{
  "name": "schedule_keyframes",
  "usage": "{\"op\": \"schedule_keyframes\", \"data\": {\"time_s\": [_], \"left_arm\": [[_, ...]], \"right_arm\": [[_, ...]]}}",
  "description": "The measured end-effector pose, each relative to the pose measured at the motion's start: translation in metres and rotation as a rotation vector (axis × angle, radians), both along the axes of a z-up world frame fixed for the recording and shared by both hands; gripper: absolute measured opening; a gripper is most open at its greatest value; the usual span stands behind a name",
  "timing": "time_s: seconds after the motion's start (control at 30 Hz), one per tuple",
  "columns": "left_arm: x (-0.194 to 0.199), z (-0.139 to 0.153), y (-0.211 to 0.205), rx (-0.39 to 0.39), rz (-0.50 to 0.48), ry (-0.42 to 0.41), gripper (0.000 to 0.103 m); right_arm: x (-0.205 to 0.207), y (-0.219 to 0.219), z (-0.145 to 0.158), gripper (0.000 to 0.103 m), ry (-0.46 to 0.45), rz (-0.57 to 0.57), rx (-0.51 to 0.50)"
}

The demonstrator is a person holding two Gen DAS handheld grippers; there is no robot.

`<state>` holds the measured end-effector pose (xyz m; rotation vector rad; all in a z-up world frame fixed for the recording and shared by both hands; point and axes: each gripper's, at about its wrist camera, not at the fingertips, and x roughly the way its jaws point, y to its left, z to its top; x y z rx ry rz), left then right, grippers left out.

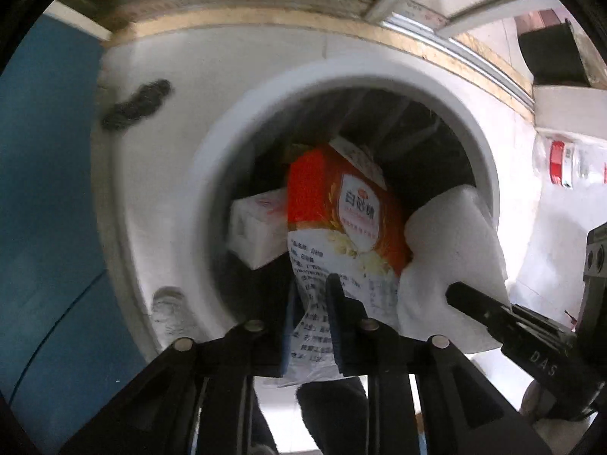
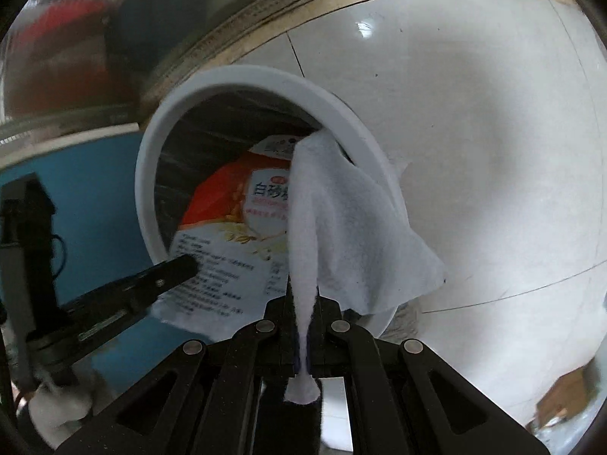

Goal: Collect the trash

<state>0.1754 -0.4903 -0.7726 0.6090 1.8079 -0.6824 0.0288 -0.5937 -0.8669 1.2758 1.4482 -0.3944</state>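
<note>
My left gripper point(image 1: 313, 322) is shut on an orange and white sugar bag point(image 1: 341, 220), which hangs into the mouth of a white round bin point(image 1: 163, 189) lined with a black bag. My right gripper point(image 2: 303, 322) is shut on a white tissue point(image 2: 341, 227) that drapes over the bin's rim point(image 2: 148, 174). The tissue also shows in the left wrist view point(image 1: 447, 258), with the right gripper's finger point(image 1: 478, 303) beside it. The bag shows in the right wrist view point(image 2: 227, 227), with the left gripper's finger point(image 2: 167, 273) on it. A white carton point(image 1: 254, 227) lies inside the bin.
The bin stands on a pale tiled floor point(image 2: 474, 132). A blue wall or panel point(image 1: 45, 189) is left of the bin. A dark smudge-like object point(image 1: 136, 102) lies on the floor behind it. A plastic bottle with a red label point(image 1: 569, 167) lies at right.
</note>
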Motion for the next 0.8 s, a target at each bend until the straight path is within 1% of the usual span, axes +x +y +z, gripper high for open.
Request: {"op": "schedule_keyframes", "data": {"time_s": [0.03, 0.07, 0.1, 0.13, 0.17, 0.2, 0.23, 0.27, 0.3, 0.33, 0.37, 0.43, 0.47, 0.5, 0.53, 0.57, 0.63, 0.67, 0.7, 0.73, 0.77, 0.8], "left_arm": [[0.001, 0.007, 0.005, -0.003, -0.002, -0.025, 0.028], [0.003, 0.015, 0.008, -0.013, 0.005, -0.046, 0.048], [0.005, 0.022, 0.012, -0.033, 0.015, -0.06, 0.065], [0.006, 0.031, 0.015, -0.041, 0.02, -0.078, 0.07], [0.007, 0.04, 0.018, -0.042, 0.024, -0.102, 0.076], [0.007, 0.048, 0.02, -0.049, 0.029, -0.119, 0.088], [0.008, 0.058, 0.023, -0.054, 0.038, -0.136, 0.092], [0.008, 0.066, 0.026, -0.054, 0.048, -0.152, 0.094], [0.01, 0.075, 0.03, -0.06, 0.054, -0.169, 0.095], [0.01, 0.087, 0.032, -0.068, 0.056, -0.19, 0.095], [0.009, 0.099, 0.034, -0.073, 0.054, -0.222, 0.095], [0.005, 0.126, 0.039, -0.093, 0.052, -0.28, 0.095], [0.002, 0.145, 0.042, -0.108, 0.053, -0.316, 0.096], [-0.001, 0.158, 0.044, -0.122, 0.052, -0.336, 0.101], [-0.005, 0.174, 0.047, -0.142, 0.054, -0.348, 0.102], [-0.01, 0.192, 0.051, -0.155, 0.052, -0.368, 0.103], [-0.022, 0.232, 0.059, -0.181, 0.045, -0.408, 0.103], [-0.025, 0.248, 0.061, -0.194, 0.047, -0.415, 0.103], [-0.03, 0.265, 0.066, -0.209, 0.047, -0.422, 0.103], [-0.036, 0.289, 0.071, -0.228, 0.049, -0.433, 0.103], [-0.041, 0.307, 0.077, -0.245, 0.048, -0.44, 0.103], [-0.045, 0.326, 0.081, -0.262, 0.049, -0.445, 0.103]], "right_arm": [[0.005, 0.001, 0.002, 0.009, 0.0, 0.011, -0.002], [0.01, 0.001, 0.004, 0.029, 0.004, 0.024, -0.009], [0.014, 0.001, 0.009, 0.043, 0.006, 0.032, -0.019], [0.018, 0.001, 0.015, 0.064, 0.003, 0.034, -0.031], [0.019, 0.001, 0.021, 0.068, 0.0, 0.036, -0.049], [0.022, 0.0, 0.03, 0.068, -0.005, 0.041, -0.066], [0.024, 0.001, 0.036, 0.069, -0.007, 0.047, -0.073], [0.024, 0.001, 0.044, 0.077, -0.004, 0.053, -0.085], [0.018, 0.001, 0.062, 0.082, 0.005, 0.073, -0.13], [0.018, 0.001, 0.062, 0.092, 0.005, 0.073, -0.13], [0.015, -0.003, 0.076, 0.099, 0.009, 0.088, -0.16], [0.01, 0.0, 0.105, 0.103, 0.029, 0.125, -0.247], [0.007, 0.003, 0.122, 0.103, 0.035, 0.145, -0.296], [0.003, 0.005, 0.137, 0.103, 0.04, 0.16, -0.333], [-0.009, 0.011, 0.169, 0.103, 0.048, 0.175, -0.395], [-0.009, 0.011, 0.169, 0.103, 0.048, 0.175, -0.395], [-0.019, 0.016, 0.206, 0.103, 0.057, 0.179, -0.458], [-0.024, 0.02, 0.226, 0.103, 0.058, 0.178, -0.488], [-0.029, 0.026, 0.25, 0.103, 0.056, 0.174, -0.521], [-0.034, 0.03, 0.269, 0.103, 0.049, 0.172, -0.541], [-0.044, 0.04, 0.314, 0.103, 0.035, 0.165, -0.586], [-0.05, 0.047, 0.338, 0.103, 0.022, 0.161, -0.607]]}}
